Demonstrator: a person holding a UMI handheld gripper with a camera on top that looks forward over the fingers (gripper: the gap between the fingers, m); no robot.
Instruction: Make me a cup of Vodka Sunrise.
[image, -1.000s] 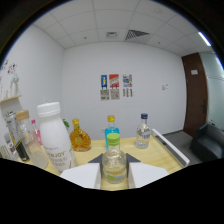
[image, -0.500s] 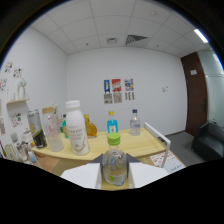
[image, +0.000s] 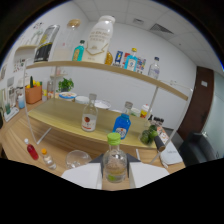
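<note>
The small clear bottle with a green cap (image: 115, 162) sits between the two white fingers of the hand-held gripper (image: 115, 176), which press on its sides and carry it above the wooden bench (image: 20, 145). Just ahead and lower stands an empty clear glass (image: 77, 159). I think a loose grip or a fast tilt could drop the bottle onto the glass.

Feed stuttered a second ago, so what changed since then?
The gripper has dropped from top-shelf height to below it: the white bottle now sits overhead, and the lower shelf, blue bottle and empty glass have appeared. Unchanged: the jaws stay shut on the green-capped bottle.
</note>
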